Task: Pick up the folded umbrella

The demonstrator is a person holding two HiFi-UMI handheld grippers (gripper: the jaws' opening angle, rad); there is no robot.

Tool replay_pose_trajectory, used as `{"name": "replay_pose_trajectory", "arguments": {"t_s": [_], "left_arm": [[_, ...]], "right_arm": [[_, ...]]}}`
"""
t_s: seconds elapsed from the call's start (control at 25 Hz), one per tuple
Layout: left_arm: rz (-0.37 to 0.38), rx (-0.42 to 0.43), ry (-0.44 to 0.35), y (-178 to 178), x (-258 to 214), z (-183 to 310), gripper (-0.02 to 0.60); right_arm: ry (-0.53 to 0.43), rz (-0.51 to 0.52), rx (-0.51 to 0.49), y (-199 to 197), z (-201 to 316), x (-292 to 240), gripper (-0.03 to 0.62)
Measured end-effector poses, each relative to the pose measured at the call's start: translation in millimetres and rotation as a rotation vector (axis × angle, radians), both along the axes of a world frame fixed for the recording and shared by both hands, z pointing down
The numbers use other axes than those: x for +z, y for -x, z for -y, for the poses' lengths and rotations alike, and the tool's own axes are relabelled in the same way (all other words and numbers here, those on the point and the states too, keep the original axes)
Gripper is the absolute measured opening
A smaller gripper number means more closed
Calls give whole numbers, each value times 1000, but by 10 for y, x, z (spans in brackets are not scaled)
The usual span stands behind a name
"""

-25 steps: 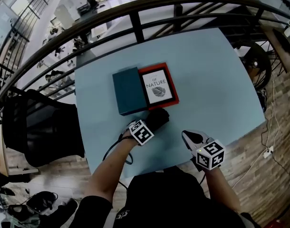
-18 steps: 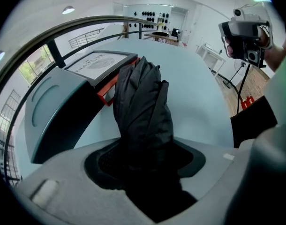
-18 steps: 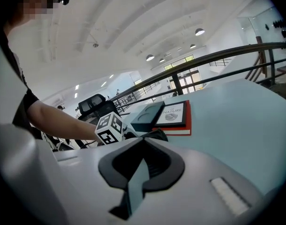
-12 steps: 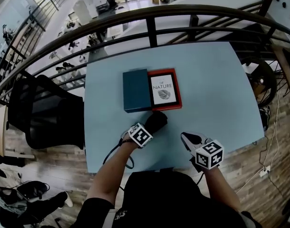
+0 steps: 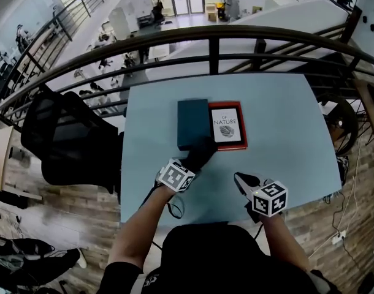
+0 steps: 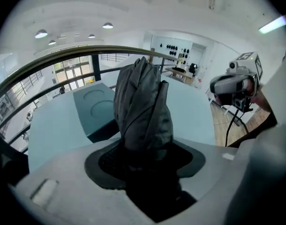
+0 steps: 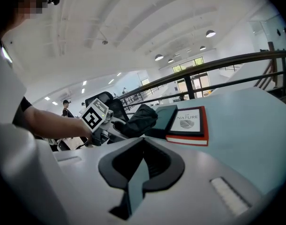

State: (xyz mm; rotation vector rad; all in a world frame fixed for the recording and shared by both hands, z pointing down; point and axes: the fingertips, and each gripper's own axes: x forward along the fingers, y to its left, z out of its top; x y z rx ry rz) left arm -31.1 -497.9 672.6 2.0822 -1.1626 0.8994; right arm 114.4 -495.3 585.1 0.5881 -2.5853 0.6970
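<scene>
Left gripper view shows your left gripper clamped on the folded umbrella. The jaws have just been closing, and both dark pads now press the grey, pleated fabric bundle, which sticks straight out along them. In the head view the umbrella reaches from that gripper toward the middle of the table. Its far end overlaps the near edge of the teal box, close to where the box meets the red book. From your right gripper's side the umbrella looks tilted up from the left gripper. Its underside is hidden there, so you cannot tell whether it is clear of the tabletop.

Your right gripper is clenched on nothing. Its pad tips meet, and only a sliver of light-blue table shows through the slot behind them. It sits near the table's near edge, well apart from the umbrella, and points toward the book.

The teal box and the book lie side by side, touching, the box to the left and the book's white cover face up. Beyond the table's far edge runs a dark curved railing, and a black chair stands just beside the table's left side.
</scene>
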Motion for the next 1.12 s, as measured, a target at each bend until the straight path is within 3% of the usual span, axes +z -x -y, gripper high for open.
{"name": "replay_pose_trajectory", "arguments": {"t_s": [0.28, 0.6, 0.88, 1.12], "left_arm": [[-52, -45, -91, 493, -403, -262, 265], [-101, -125, -251, 903, -952, -498, 265], [-184, -163, -392, 980, -1432, -688, 265], [-201, -166, -444, 981, -1704, -843, 264]], "right_arm": [[-52, -1, -54, 530, -126, -210, 2], [-102, -17, -50, 680, -358, -393, 2], [-158, -34, -33, 685, -511, -610, 2], [-197, -30, -42, 735, -505, -813, 2]]}}
